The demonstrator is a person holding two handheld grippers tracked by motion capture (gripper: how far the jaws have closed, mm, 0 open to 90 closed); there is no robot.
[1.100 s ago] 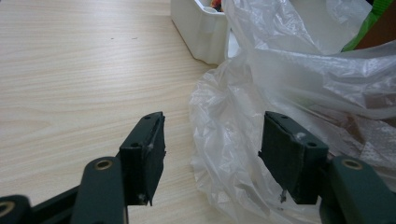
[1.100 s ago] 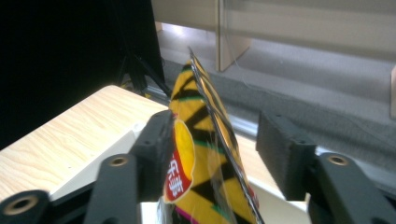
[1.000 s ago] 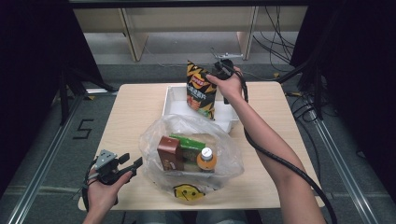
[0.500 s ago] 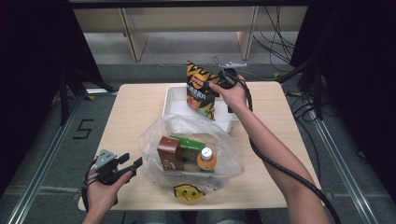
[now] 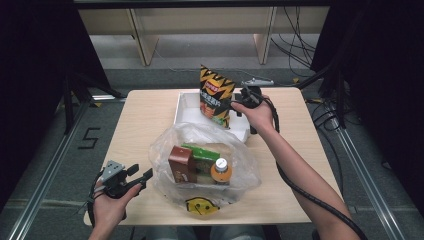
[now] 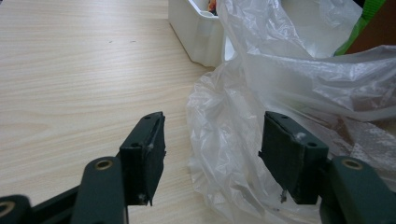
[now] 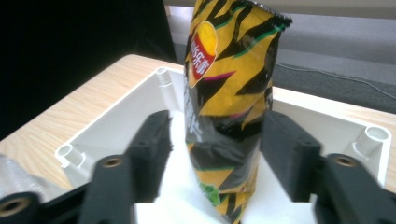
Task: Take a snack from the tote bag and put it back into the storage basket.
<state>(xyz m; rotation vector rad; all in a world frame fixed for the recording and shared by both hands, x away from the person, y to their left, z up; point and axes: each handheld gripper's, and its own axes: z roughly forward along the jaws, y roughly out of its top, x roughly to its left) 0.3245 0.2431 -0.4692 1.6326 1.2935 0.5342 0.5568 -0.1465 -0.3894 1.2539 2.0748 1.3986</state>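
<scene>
A yellow-and-black striped chip bag (image 5: pixel 215 97) (image 7: pixel 229 93) stands upright in a white tray (image 5: pixel 186 109) (image 7: pixel 116 130). My right gripper (image 5: pixel 233 104) (image 7: pixel 218 154) is open, one jaw on each side of the bag's lower half with small gaps showing. A clear plastic bag (image 5: pixel 205 160) (image 6: pixel 261 93) in front of the tray holds a brown carton (image 5: pixel 182 164), a green packet (image 5: pixel 201 150) and an orange-capped bottle (image 5: pixel 221 169). My left gripper (image 5: pixel 141 177) (image 6: pixel 217 156) is open at the bag's left edge, with loose film lying between its jaws.
The wooden table (image 5: pixel 142 120) has bare room on its left half and far right. The tray's white wall (image 6: pixel 198 32) sits just behind the plastic bag. A yellow smiley print (image 5: pixel 200 205) marks the bag's near edge. Metal rails run along the floor on both sides.
My right gripper has come down and closer beside the chip bag, its jaws now around the bag's lower part. The left gripper has stayed put.
</scene>
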